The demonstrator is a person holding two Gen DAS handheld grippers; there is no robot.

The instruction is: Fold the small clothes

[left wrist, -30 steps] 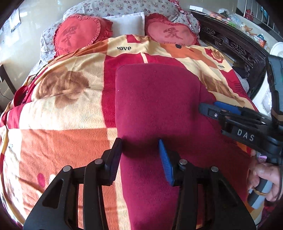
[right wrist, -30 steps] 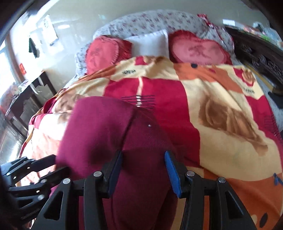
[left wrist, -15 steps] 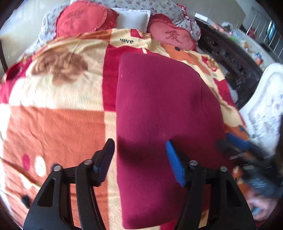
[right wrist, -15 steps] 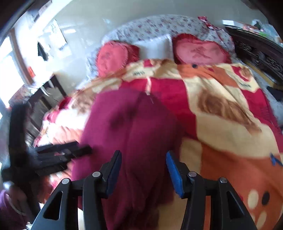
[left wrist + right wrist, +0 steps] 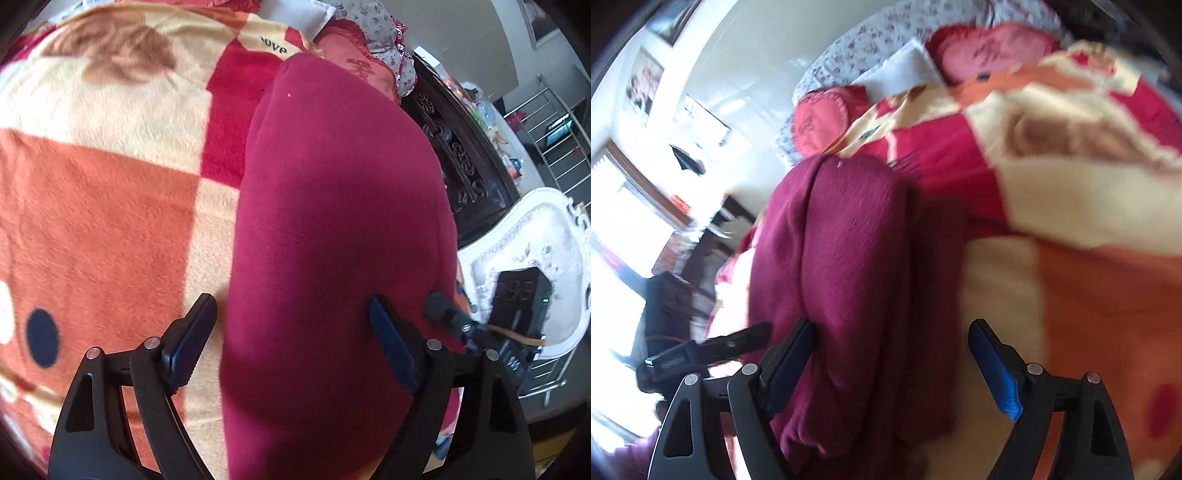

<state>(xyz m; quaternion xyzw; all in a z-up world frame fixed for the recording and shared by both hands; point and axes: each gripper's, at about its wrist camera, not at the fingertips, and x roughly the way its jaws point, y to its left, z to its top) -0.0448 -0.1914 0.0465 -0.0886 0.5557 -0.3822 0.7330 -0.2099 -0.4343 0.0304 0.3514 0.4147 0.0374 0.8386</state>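
A dark red garment [image 5: 332,221] lies as a long folded strip on the patterned blanket [image 5: 103,206]. My left gripper [image 5: 291,332] hovers over its near end with jaws opening wide. One pad is over the blanket and the other over the cloth, and neither presses on it. In the right wrist view the garment [image 5: 849,258] shows a lengthwise fold. My right gripper [image 5: 892,363] is above the near end, jaws opening, gripping nothing. Each gripper shows in the other's view: the right gripper [image 5: 448,319] and the left gripper [image 5: 713,347].
Heart-shaped red pillows [image 5: 816,122] and a white pillow [image 5: 897,72] lie at the head of the bed. A dark carved bed frame [image 5: 454,147] and a white chair [image 5: 532,254] with a black device stand on one side. A bright window [image 5: 624,206] and dark furniture are on the other.
Both grippers' jaws have spread much wider. Both views have rolled and dropped closer to the garment's near end. The garment lies still on the blanket.
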